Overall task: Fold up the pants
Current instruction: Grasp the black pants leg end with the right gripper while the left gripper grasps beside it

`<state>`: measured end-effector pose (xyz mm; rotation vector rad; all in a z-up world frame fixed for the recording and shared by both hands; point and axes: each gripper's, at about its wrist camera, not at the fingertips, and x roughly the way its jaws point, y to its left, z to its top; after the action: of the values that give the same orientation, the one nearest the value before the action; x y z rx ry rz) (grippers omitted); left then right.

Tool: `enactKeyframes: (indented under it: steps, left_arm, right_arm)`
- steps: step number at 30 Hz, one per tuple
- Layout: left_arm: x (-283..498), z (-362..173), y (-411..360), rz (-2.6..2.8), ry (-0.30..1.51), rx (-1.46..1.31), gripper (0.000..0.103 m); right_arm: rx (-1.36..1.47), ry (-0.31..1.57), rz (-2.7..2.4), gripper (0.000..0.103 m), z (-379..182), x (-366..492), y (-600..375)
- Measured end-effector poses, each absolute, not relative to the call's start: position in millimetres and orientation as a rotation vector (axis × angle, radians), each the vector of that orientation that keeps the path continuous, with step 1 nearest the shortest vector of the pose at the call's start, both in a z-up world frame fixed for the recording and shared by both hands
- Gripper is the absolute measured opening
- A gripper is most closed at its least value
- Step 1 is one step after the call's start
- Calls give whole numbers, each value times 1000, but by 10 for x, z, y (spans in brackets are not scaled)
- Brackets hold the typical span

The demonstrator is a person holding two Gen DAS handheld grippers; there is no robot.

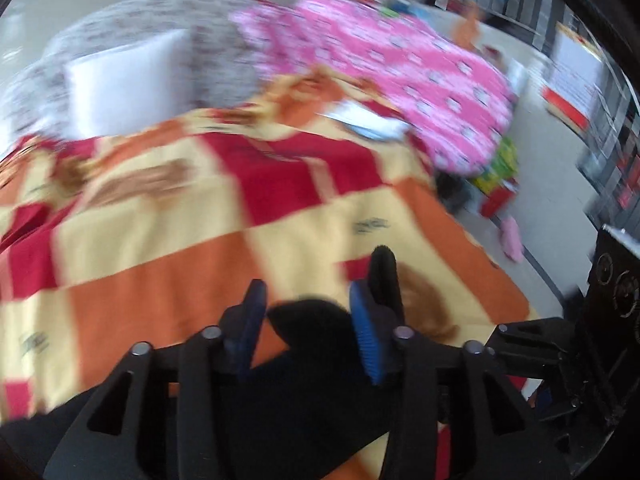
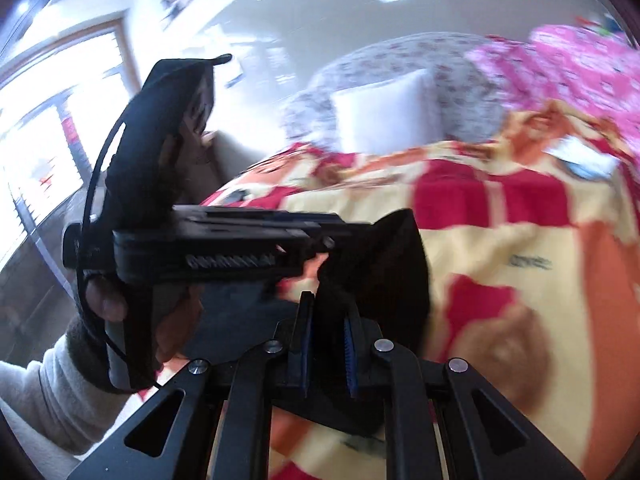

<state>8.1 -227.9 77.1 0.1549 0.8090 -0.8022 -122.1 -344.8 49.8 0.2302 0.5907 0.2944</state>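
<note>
Bedspread; only right view shows left hand-held gripper.

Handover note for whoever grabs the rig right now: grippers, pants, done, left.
Left gripper: black pants sit between its fingers, but the jaws look fairly wide; grip unclear.
Right gripper: jaws narrow, shut on a bunch of the pants.
The pants are lifted just above the checked blanket on the bed, near its front edge. Frames are motion-blurred.
Done: fabric picked up by both grippers.
Left: no finished fold visible; lay flat, fold, smooth.
</note>
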Motion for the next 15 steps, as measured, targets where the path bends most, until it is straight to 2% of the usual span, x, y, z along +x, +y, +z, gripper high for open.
enactKeyframes:
  steps: [5,7,9,10,14,15]
  left_arm:
    - [153,560,-1580,-637,837,125,53]
    - [163,419,-1391,-590,871,107,53]
    - [158,284,-1224,-555,909,74,53]
    - [129,253,-1168,-549,924,56,53]
    - [23,136,-1076,-568,959,-16,54]
    - [-31,126,-1080,-577,959,-23,60]
  right_arm:
    - [217,719,465,10,100,-739,-2739]
    - [213,795,525,14,-113,-598,-2483]
    - [213,876,541,26,-216,-553,-2343]
    - [225,882,558,27,-190,-584,-2357]
    - [224,747,502,57,194,-919,-2813]
    - [219,716,444,58,261,-975,-2968]
